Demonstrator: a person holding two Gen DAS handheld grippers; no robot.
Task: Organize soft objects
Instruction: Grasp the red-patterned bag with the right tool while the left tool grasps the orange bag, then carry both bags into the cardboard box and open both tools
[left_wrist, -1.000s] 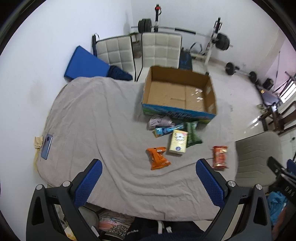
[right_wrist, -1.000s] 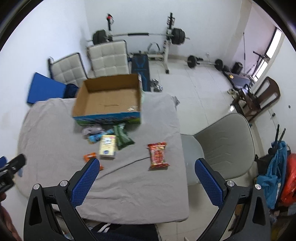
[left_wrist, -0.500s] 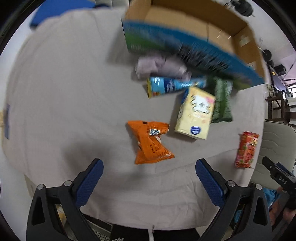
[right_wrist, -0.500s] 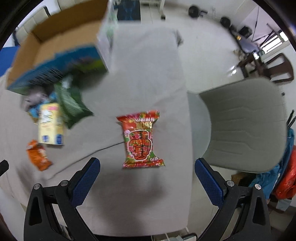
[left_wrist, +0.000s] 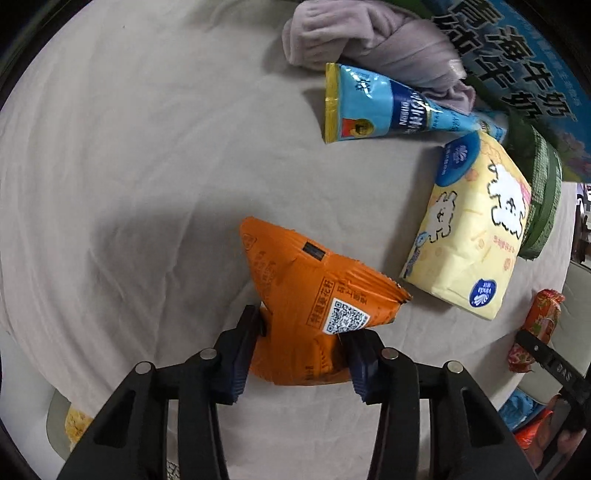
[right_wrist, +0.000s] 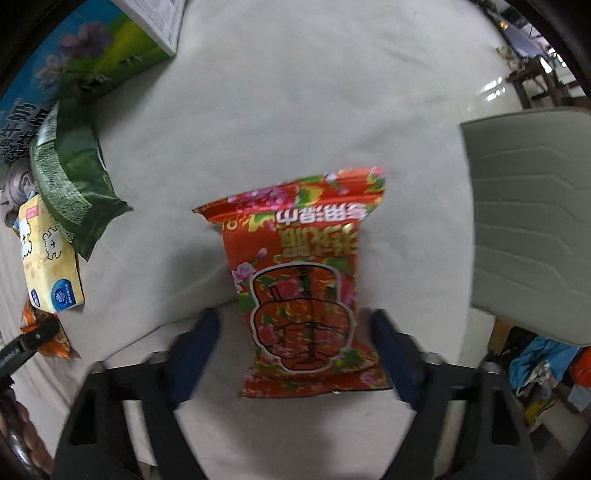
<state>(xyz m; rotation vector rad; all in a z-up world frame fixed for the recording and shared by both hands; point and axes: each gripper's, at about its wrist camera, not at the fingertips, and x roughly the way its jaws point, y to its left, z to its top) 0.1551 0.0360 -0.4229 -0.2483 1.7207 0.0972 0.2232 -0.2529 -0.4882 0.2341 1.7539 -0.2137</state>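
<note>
Left wrist view. We see the left gripper (left_wrist: 301, 332) clamped on the orange packet (left_wrist: 304, 314), a crinkled foil pouch with a white QR label; its blue pads press the pouch from both sides on the creased grey sheet (left_wrist: 147, 147). Just beside it lies the yellow tissue pack (left_wrist: 472, 232), a soft block printed with white sheep and a round blue logo. Beyond, a blue cone-shaped wrapper (left_wrist: 388, 107) reads "Nestle" and rests against a folded mauve fleece cloth (left_wrist: 362, 33). A green pouch (left_wrist: 543, 192) lies along the tissue pack's far edge, below the printed blue box wall (left_wrist: 517, 62) with large Chinese characters.

Right wrist view. We see the right gripper (right_wrist: 295, 332) with its fingers apart, motion-blurred, flanking the red floral packet (right_wrist: 306, 277) without touching it; this glossy flat pouch lies on the sheet and carries yellow Chinese lettering, upside down to us. A ribbed grey chair seat (right_wrist: 535, 240) stands beside the sheet's edge.
</note>
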